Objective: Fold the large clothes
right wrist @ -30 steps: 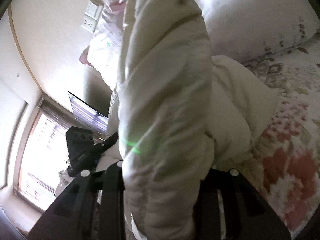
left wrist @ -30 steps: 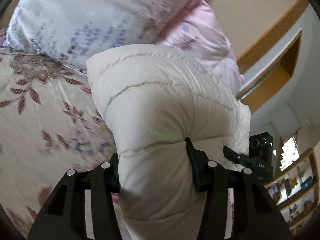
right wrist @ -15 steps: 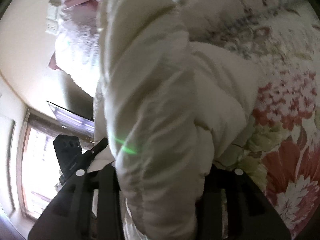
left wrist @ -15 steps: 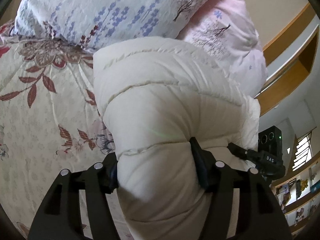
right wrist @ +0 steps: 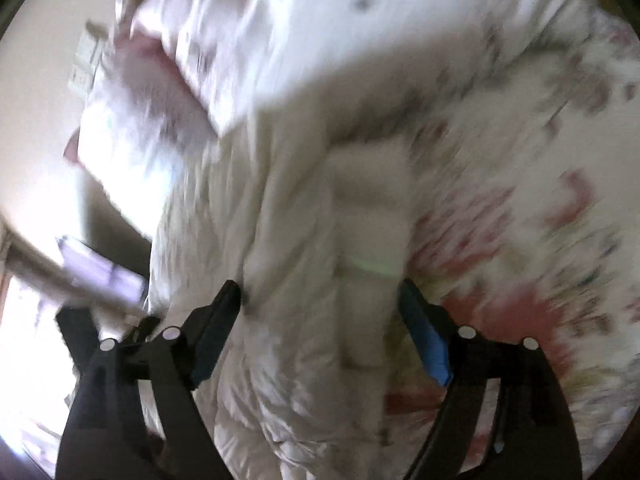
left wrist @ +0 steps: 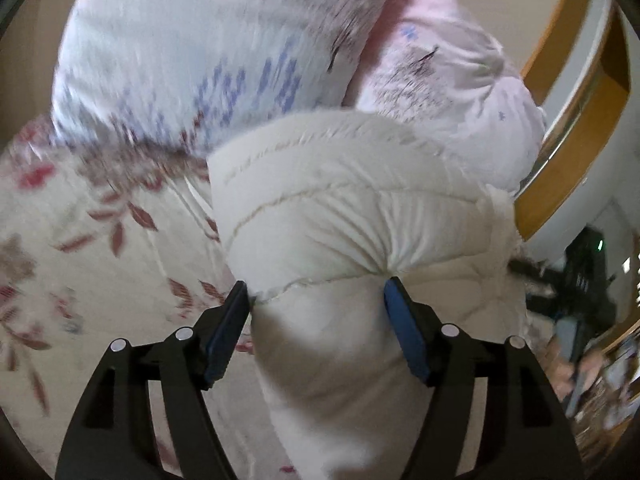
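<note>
A: What's the biggest thing in front of you?

B: The bed. Your floral bedspread fills the left of the left wrist view and shows again, badly blurred, on the right of the right wrist view. Two pillows lean at its head: a pale blue printed pillow and a pink pillow beside it.

A: And the garment?

B: Your cream puffer jacket lies bundled on the bedspread, its far end up against both pillows. It runs from there straight back between the fingers of both your grippers.

A: How does my left gripper stand?

B: Your left gripper has its jaws opening. The jacket is between them: the right blue pad still dents the fabric where the creases gather, and the left pad touches the quilted seam. So it is pinching the jacket, loosely.

A: And the right?

B: Your right gripper is opening too, with the jacket between the fingers. The right pad stands clear of the cloth; the left one sits at its edge, too smeared to say if it touches. Its claw reads as spread.

A: Anything smaller?

B: A wall switch plate, left of the pillows in the right wrist view.
</note>
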